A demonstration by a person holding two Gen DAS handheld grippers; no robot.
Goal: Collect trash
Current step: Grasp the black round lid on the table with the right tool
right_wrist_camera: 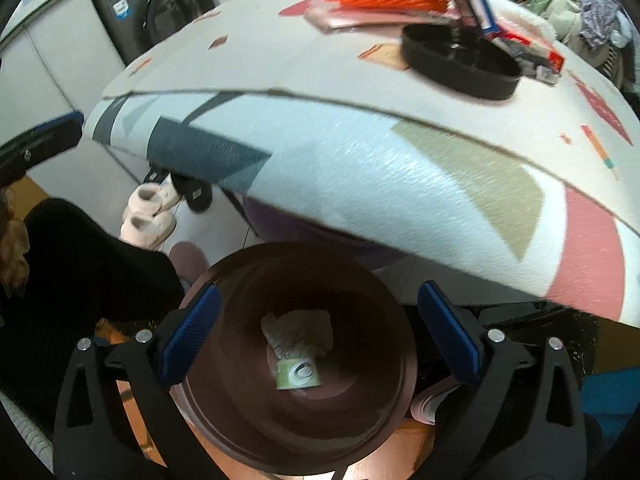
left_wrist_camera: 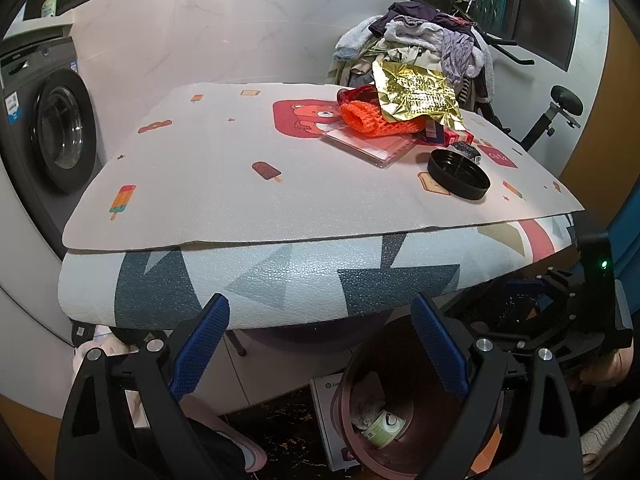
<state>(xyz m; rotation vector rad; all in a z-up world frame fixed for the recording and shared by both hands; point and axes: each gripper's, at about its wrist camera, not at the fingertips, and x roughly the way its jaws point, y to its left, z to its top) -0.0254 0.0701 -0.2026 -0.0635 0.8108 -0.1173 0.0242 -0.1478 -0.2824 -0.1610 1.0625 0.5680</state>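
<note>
A dark brown round bin (right_wrist_camera: 296, 432) stands on the floor below the table's front edge. Inside lie a crumpled white tissue (right_wrist_camera: 298, 330) and a green-white packet (right_wrist_camera: 299, 374). My right gripper (right_wrist_camera: 318, 340) is open and empty, directly above the bin's mouth. My left gripper (left_wrist_camera: 320, 344) is open and empty, in front of the table's edge, left of the bin (left_wrist_camera: 404, 408). On the table lie a gold foil wrapper (left_wrist_camera: 416, 92), an orange net (left_wrist_camera: 372, 120), a black lid (left_wrist_camera: 458, 174) and a red-white carton (left_wrist_camera: 452, 136).
The table carries a white printed mat (left_wrist_camera: 200, 168). A clear flat case (left_wrist_camera: 368, 146) lies under the net. A heap of clothes (left_wrist_camera: 420, 40) stands behind the table. A washing machine (left_wrist_camera: 52, 128) is at the left. Slippers (right_wrist_camera: 152, 216) lie on the floor.
</note>
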